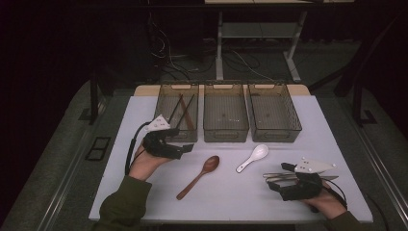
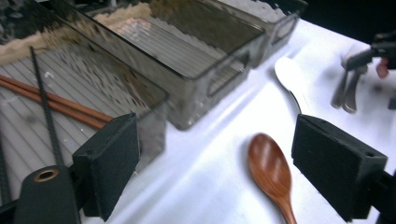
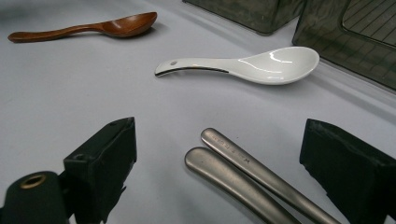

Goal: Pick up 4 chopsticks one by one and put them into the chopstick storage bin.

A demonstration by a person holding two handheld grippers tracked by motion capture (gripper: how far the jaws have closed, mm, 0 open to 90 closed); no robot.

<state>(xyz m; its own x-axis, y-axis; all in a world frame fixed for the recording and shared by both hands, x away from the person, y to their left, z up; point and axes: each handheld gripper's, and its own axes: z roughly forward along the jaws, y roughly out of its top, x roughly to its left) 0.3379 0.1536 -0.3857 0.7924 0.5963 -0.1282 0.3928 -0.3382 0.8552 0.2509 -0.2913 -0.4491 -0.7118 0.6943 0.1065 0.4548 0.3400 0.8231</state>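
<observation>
**Operator:** Two metal handles (image 3: 243,179) lie nearest my right gripper camera, side by side and touching, on the white table (image 1: 226,195). My right gripper (image 3: 224,168) has its jaws wide apart, one on each side of those handles, not clamped on them.

**Observer:** Where is that from above?

**Operator:** At about four o'clock on the table; the right gripper (image 1: 275,185) sits over the metal utensils (image 1: 279,177). Which utensils they are I cannot tell, their heads are hidden.

**Observer:** And your left?

**Operator:** My left gripper (image 1: 188,148) is at nine o'clock, jaws spread and holding nothing, just in front of the left bin (image 1: 178,113), where wooden chopsticks (image 1: 185,111) lie. From its own camera, the wooden spoon (image 2: 271,172) lies between the jaws on the table, untouched.

**Observer:** Anything else?

**Operator:** A white ceramic soup spoon (image 1: 253,157) lies near centre, toward three o'clock of the wooden spoon (image 1: 199,176). The middle bin (image 1: 225,113) and right bin (image 1: 273,113) stand at twelve o'clock.
</observation>
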